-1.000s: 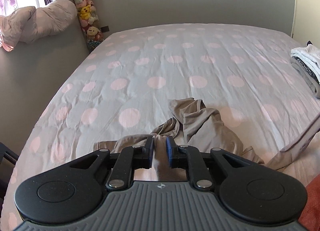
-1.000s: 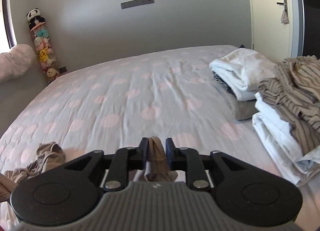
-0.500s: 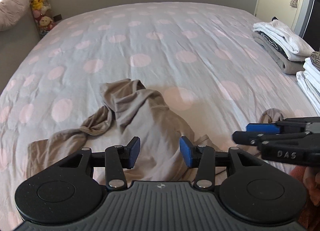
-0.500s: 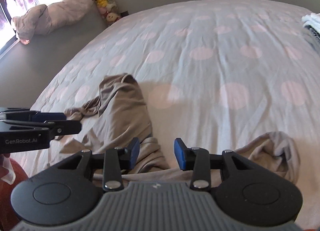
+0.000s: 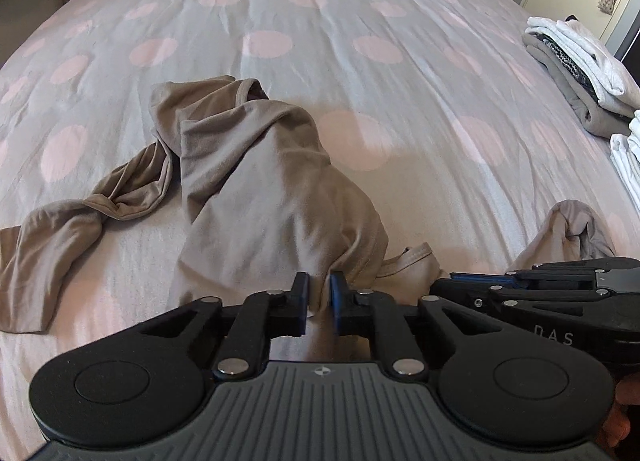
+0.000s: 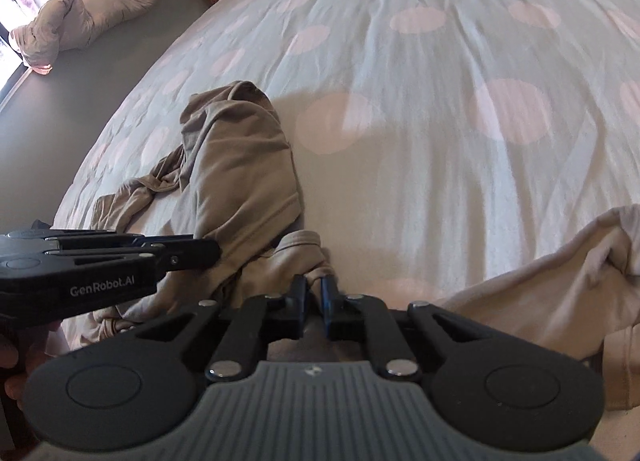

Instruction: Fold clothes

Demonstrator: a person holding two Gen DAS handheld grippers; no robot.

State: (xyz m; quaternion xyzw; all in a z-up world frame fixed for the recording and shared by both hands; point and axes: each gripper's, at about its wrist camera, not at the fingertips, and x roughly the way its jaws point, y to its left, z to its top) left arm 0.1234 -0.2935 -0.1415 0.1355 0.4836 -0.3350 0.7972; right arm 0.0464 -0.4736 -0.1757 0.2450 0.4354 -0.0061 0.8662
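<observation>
My left fingers and right fingers are closing on bunched hem folds of the crumpled beige stretch-cotton garment, which lies on the dotted grey bed cover. Pinching several layers may lift it twisted, and thin folds may slip out.
</observation>
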